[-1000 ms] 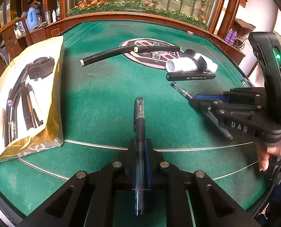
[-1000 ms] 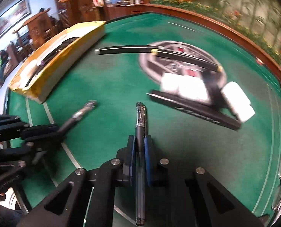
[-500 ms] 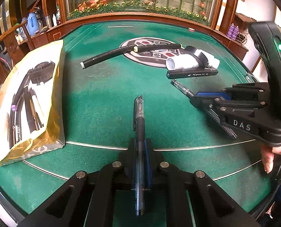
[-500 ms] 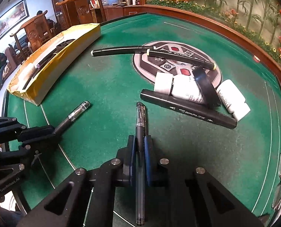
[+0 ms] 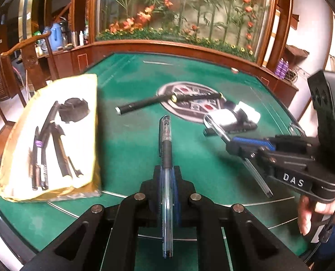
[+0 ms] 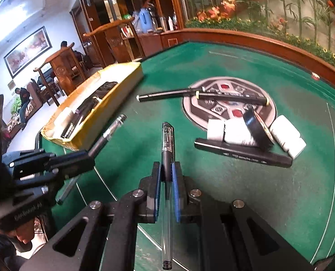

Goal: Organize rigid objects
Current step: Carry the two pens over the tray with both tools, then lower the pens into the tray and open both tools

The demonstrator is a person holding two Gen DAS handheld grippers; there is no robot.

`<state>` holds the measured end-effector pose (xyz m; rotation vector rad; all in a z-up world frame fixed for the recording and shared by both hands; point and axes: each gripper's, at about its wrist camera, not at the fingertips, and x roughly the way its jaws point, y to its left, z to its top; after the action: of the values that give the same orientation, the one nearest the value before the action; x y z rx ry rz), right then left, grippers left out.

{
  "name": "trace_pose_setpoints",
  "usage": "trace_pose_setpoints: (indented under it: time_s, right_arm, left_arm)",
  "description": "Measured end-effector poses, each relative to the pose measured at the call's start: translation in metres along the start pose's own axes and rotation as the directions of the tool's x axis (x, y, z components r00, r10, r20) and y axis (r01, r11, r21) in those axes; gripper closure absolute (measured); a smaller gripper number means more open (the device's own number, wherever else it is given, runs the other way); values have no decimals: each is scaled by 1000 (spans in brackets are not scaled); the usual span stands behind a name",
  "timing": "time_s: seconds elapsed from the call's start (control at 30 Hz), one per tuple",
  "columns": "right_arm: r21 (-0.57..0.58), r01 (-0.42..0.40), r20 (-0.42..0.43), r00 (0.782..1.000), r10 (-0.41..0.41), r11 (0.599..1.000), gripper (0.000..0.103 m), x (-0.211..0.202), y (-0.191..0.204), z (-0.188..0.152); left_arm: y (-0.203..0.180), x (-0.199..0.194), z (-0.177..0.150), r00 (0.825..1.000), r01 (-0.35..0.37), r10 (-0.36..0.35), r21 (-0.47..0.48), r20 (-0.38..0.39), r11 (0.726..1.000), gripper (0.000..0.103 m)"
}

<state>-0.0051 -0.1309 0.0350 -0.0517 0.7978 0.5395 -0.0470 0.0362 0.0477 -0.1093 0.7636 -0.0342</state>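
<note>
Both pens (image 5: pixel 166 158) lie clamped lengthwise between claws (image 6: pixel 166 169).

Two clear, black-gripped gel pens (image 5: pixel 166 158) (image 6: pixel 167 158) are held above green felt; markers (image 6: pixel 242 152) and white bottles (image 6: pixel 288 136) lie there.

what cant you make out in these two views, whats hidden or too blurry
- Box contents: the right wrist view shows them side-on behind its yellow wall; in the left wrist view they are dark, blurred shapes.
- Marker print: too small to read.
- White containers: blurred in the left wrist view, partly behind the right tongs' pen.
- Left tongs' pen: rear end hidden by the frame.
</note>
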Motion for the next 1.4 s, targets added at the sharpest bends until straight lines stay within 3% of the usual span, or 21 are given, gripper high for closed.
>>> trace_pose_setpoints:
  time_s: [0.5,0.8,1.13,1.4]
  right_arm:
    - [44,-107,21,994,107,993,94,1,11,6]
    - [24,-208,-4,978,208,978,94,20,61,41]
    - [41,-259,-40,965,261,965,94,84,124,100]
    - [82,-228,-134,962,238,970,94,145,141,110]
  left_arm:
    - [68,-30,15,991,-93,103,-119,88,989,95]
    - [136,-34,18,979,-150,177,-238,96,959,95]
    - [176,-1,21,980,-177,196,-313,29,933,95]
    - [183,20,19,986,-156,166,-351,-2,923,95]
